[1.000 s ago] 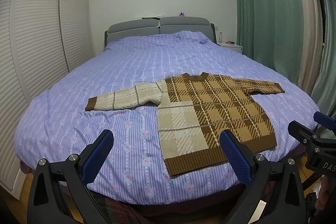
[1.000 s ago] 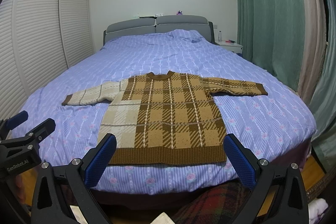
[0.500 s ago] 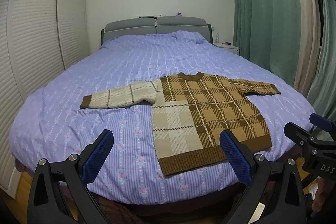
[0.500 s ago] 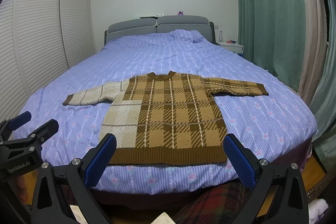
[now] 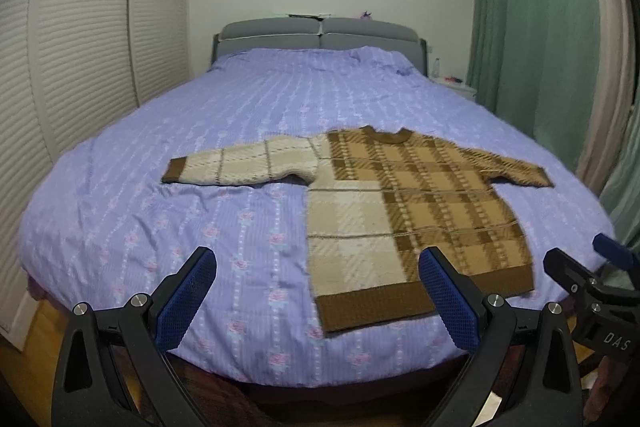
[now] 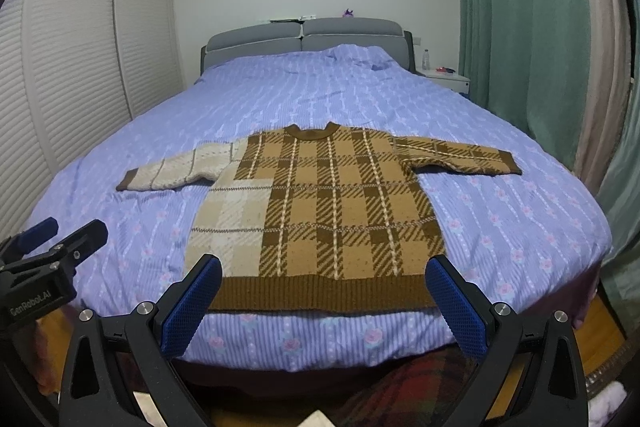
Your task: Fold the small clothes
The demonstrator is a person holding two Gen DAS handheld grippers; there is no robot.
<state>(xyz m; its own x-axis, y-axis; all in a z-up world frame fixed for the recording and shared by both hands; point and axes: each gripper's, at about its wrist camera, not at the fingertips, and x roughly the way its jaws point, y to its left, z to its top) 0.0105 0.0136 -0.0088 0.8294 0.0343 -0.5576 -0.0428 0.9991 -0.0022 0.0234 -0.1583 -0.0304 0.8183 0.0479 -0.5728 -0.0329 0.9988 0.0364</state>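
Observation:
A small brown and cream plaid sweater [image 6: 320, 211] lies flat and face up on the bed, both sleeves spread out, its ribbed hem toward me. In the left wrist view the sweater [image 5: 404, 211] sits right of centre. My left gripper [image 5: 316, 291] hovers open at the foot of the bed, left of the hem, holding nothing. My right gripper [image 6: 324, 303] is open just short of the hem, its blue pads [image 6: 192, 303] spanning the sweater's width. Each gripper shows at the edge of the other's view: the right gripper [image 5: 592, 291], the left gripper [image 6: 44, 251].
The bed [image 6: 500, 235] has a purple striped floral cover and a grey headboard [image 6: 304, 39]. White louvred wardrobe doors [image 6: 72, 87] stand left, green curtains [image 6: 520, 27] right. A white nightstand [image 6: 444, 79] holds a bottle. A plaid cloth [image 6: 416, 383] lies on the floor below.
Both grippers have drifted slightly closer to the bed's foot, the left one shifting left. The sweater has not moved and both grippers stay open.

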